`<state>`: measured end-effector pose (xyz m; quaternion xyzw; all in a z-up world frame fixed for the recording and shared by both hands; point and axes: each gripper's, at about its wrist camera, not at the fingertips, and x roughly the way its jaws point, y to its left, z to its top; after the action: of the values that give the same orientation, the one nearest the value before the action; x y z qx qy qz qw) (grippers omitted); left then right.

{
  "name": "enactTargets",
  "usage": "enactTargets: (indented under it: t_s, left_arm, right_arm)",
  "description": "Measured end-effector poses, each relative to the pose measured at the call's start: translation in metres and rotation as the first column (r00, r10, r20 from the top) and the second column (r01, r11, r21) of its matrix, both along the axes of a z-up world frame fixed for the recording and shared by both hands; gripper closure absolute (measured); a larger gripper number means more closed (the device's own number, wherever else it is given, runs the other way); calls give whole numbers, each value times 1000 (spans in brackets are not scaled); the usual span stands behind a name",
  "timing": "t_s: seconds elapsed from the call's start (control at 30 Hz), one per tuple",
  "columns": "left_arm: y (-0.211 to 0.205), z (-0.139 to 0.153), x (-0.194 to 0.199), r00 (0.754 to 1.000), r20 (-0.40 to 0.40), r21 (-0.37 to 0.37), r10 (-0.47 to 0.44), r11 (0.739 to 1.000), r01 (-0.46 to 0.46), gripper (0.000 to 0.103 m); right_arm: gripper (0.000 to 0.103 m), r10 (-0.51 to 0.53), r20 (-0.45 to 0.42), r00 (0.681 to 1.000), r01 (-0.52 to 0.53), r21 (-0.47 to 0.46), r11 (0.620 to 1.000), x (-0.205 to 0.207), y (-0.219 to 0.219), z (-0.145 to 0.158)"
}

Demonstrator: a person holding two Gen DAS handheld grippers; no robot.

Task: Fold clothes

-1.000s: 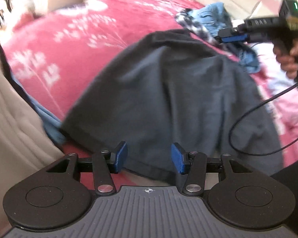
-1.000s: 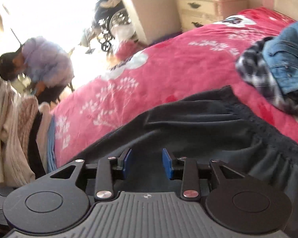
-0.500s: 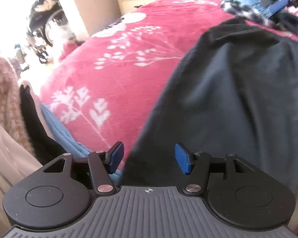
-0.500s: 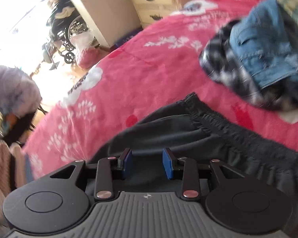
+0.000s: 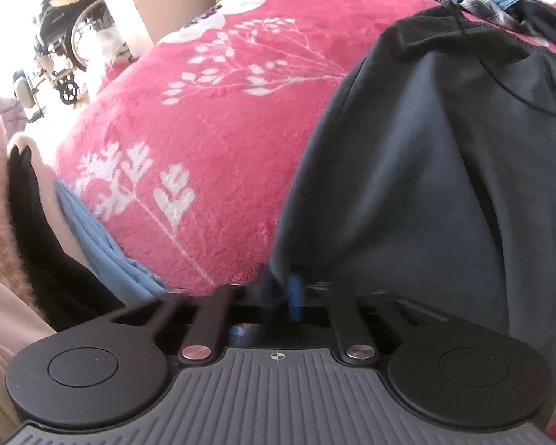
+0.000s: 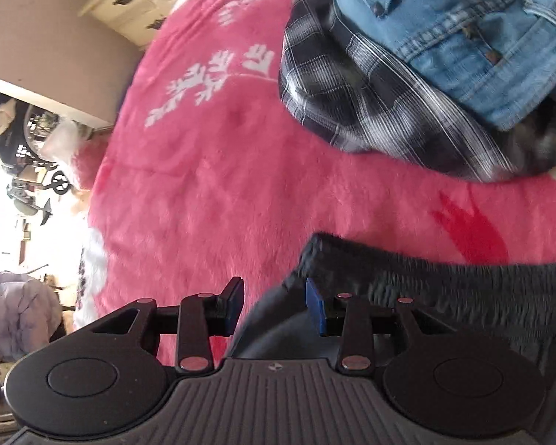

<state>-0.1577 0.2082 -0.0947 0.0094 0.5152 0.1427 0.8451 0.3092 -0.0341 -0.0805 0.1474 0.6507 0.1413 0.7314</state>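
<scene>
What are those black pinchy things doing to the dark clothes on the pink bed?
A person is folding laundry with two hand-held grippers. The left gripper has pinched shut on an edge of the dark garment spread on the pink blanket. The right gripper is opening at its gathered waistband, gripping nothing. A plaid shirt and denim jacket wait nearby.

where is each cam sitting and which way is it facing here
Left wrist: on the left gripper, angled down at the near edge of the dark garment on the pink blanket; its blurred jaws are shut on that edge.
Right wrist: on the right gripper, angled down at the garment's elastic waistband; its jaws are opening, fabric between them.
Shared: garment, blanket, plaid shirt under denim.
</scene>
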Motion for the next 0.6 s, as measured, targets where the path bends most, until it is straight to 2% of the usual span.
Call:
enactTargets:
  t_s: [0.1, 0.23, 0.27, 0.5, 0.57, 0.6]
  left_arm:
    - [9, 10, 2, 998, 27, 28, 48, 998, -49, 102]
    - [6, 11, 6, 999, 30, 202, 39, 978, -44, 102]
    - [6, 8, 8, 999, 20, 217, 38, 975, -42, 102]
    - [10, 0, 12, 999, -16, 229, 50, 972, -45, 98]
    - [11, -2, 12, 999, -17, 235, 46, 971, -41, 97]
    - [11, -2, 11, 999, -16, 236, 45, 971, -40, 97]
  right_arm:
    - [63, 43, -5, 999, -43, -67, 997, 5, 9, -4]
    - [63, 62, -29, 998, -65, -120, 991, 8, 13, -12]
    - [63, 61, -35, 998, -65, -131, 989, 9, 14, -16]
    - [64, 54, -61, 997, -64, -174, 983, 14, 20, -41]
    - [72, 81, -44, 996, -87, -187, 978, 12, 22, -41]
    - [82, 96, -34, 995, -101, -194, 976, 11, 23, -40]
